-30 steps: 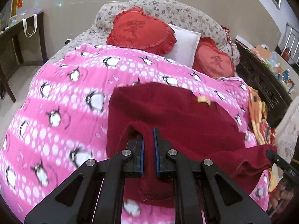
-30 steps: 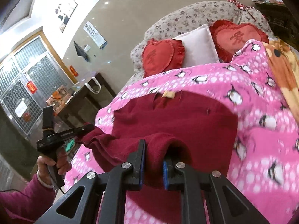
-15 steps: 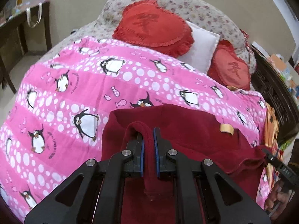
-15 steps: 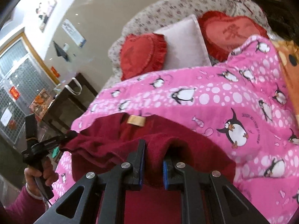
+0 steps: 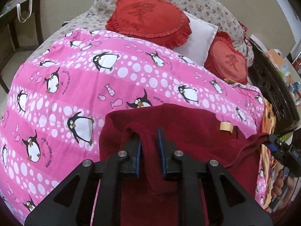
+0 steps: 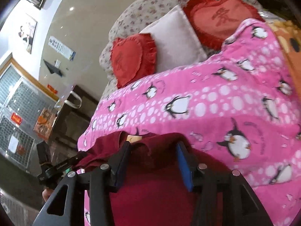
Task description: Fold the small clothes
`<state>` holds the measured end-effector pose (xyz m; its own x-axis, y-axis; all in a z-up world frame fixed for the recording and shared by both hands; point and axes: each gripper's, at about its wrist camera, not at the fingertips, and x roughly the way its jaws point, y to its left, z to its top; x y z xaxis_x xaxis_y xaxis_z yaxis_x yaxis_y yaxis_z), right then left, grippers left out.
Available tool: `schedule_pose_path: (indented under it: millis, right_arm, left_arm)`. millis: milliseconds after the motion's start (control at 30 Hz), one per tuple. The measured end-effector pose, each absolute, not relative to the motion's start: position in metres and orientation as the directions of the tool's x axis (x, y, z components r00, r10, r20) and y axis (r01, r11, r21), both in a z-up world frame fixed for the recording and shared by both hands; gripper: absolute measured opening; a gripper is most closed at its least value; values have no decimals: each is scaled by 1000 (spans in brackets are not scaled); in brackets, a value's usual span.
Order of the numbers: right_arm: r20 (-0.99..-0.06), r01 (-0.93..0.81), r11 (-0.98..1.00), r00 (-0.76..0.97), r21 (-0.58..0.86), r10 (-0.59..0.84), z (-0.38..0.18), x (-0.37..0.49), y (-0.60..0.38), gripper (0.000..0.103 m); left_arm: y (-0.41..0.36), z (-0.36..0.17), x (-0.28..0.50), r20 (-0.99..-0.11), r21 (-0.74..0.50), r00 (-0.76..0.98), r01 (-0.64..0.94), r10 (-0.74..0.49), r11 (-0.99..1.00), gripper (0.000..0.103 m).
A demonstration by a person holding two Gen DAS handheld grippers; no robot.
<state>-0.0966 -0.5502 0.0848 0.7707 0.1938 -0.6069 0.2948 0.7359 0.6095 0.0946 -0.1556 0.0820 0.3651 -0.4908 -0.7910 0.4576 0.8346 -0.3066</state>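
A dark red knit garment (image 5: 188, 128) with a tan neck label (image 5: 226, 126) lies on the pink penguin blanket (image 5: 79, 86), its near edge brought over toward the label. My left gripper (image 5: 149, 150) has its jaws slightly parted, with the garment's hem draped loosely between them. My right gripper (image 6: 153, 160) is open wide, the garment (image 6: 154, 188) resting between and under its jaws. The right gripper also shows at the right edge of the left wrist view (image 5: 276, 146), and the left one at the left of the right wrist view (image 6: 56, 167).
Two red heart cushions (image 5: 148, 18) (image 5: 227, 64) and a white pillow (image 5: 197, 37) lie at the bed's head. A dark wooden table (image 5: 20, 18) stands left of the bed, a dark carved bedside piece (image 5: 272, 94) on the right. An orange blanket (image 6: 289, 43) lies beside the pink one.
Both grippers carried the garment's near edge forward toward the label, folding it over. Both have since opened, the right one wide, the left one slightly.
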Motion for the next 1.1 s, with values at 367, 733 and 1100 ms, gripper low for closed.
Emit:
schedule_pose_path:
  millis: [367,733,1100]
  right_arm:
    - [-612,168,882,775,440,157,102,-103,-489,47]
    - [-646,290,910,763,297,-32,94,-84,-494,47]
    - [-697,359,893,713,271,-75,69,-67,-524,7]
  left_arm:
    - [-160,102,97,-753,-376,356,457,-553,806,41]
    - [-155,118,110,-686,-407,441,427,-579,807,79]
    - [-168,79,106,-756,-299,446,417,-480,858,79]
